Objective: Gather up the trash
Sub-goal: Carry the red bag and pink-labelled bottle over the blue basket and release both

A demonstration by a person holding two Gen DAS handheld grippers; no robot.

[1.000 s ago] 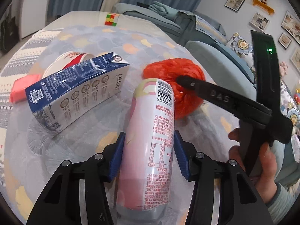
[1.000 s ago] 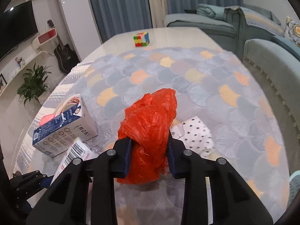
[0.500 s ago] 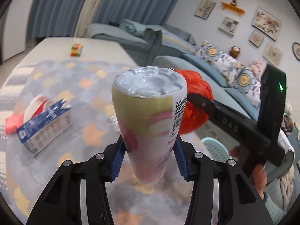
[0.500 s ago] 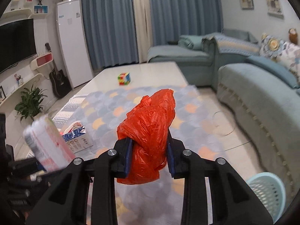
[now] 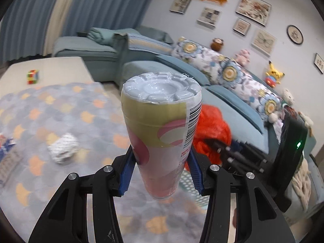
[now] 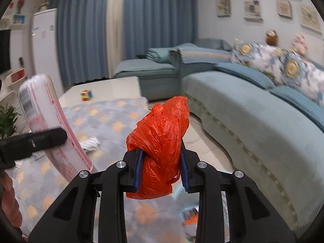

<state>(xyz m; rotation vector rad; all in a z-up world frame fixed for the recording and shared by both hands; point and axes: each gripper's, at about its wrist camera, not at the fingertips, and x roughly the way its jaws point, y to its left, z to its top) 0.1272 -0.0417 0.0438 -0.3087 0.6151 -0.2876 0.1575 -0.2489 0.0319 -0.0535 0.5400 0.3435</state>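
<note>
My left claw (image 5: 161, 177) clamps the bottle (image 5: 162, 133) low on its body, long axis upright, ribbed base up, above the table (image 5: 60, 109). My right claw (image 6: 161, 169) pinches the red bag (image 6: 160, 147), its length running up and away.

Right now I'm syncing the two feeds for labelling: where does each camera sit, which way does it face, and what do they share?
Left wrist: sits on the left gripper, looks along its fingers at the clamped pink bottle, table and sofa beyond; the right gripper shows at right.
Right wrist: sits on the right gripper, faces the sofa and curtains over the clamped orange bag; the left gripper's finger and a hand show at left.
Shared: bottle, bag, Rubik's cube, sofa.
</note>
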